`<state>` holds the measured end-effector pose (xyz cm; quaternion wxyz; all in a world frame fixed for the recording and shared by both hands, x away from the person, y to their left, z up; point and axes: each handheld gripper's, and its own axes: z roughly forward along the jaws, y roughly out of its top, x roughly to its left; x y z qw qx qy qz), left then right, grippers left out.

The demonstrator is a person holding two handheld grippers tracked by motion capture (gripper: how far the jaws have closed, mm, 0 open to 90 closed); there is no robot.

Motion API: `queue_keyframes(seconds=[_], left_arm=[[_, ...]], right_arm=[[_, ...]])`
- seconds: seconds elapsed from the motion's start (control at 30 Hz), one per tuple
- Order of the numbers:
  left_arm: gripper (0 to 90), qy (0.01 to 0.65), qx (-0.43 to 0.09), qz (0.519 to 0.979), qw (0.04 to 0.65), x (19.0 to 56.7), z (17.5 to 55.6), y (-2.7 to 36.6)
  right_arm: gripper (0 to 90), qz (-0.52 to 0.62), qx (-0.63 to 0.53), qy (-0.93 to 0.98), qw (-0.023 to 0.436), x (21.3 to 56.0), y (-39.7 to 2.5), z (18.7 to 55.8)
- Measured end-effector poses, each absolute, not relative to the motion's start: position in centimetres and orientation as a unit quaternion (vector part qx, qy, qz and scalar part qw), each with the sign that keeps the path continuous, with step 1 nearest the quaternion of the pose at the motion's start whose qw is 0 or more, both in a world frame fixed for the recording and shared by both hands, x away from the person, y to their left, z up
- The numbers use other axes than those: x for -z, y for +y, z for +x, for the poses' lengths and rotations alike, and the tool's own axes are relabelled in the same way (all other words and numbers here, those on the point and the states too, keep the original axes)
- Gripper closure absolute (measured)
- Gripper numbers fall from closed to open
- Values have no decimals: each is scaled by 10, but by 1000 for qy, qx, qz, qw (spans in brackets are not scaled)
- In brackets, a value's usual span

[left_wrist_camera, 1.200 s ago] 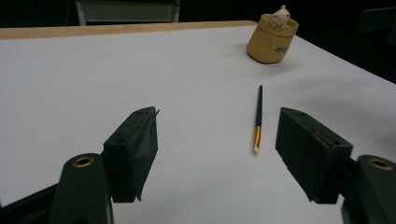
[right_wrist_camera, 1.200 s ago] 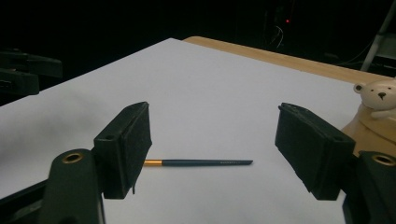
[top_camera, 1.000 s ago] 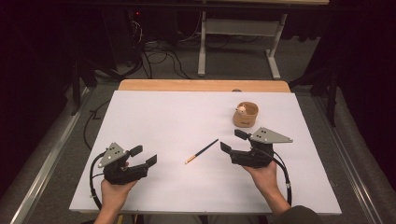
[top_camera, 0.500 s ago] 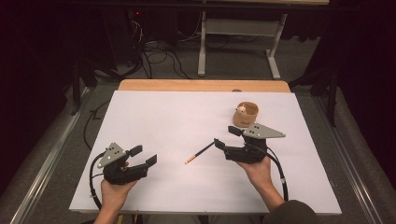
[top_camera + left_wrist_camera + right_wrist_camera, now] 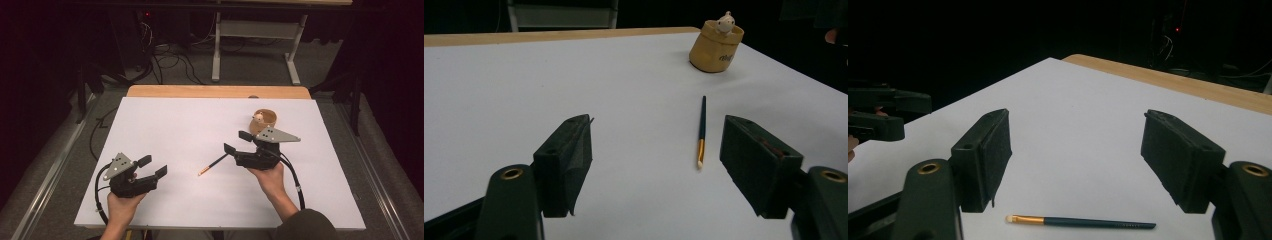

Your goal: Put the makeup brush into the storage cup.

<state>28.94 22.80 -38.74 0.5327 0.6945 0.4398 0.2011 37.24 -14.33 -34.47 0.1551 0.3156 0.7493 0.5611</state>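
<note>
A thin brush (image 5: 213, 164) lies flat on the white table (image 5: 175, 125), toward the person from the yellow cup (image 5: 263, 120). The right gripper (image 5: 237, 142), jaws wide, hovers at its dark handle end, nearer than the wide-open left gripper (image 5: 152, 166). Its bristle tip points toward the left gripper.

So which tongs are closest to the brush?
The right tongs: they hang open just behind the brush handle's dark end. The left tongs sit well off past its tip.
</note>
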Motion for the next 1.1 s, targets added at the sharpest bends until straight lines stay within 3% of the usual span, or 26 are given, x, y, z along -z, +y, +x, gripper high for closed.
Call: queue_keyframes(seconds=[0.6,1.1], left_arm=[[295,441,-201,696,531,387,290,227],[299,440,-201,698,528,387,290,227]], right_arm=[[298,322,-556,754,137,341,-124,383],[241,316,-551,761,133,337,-106,394]])
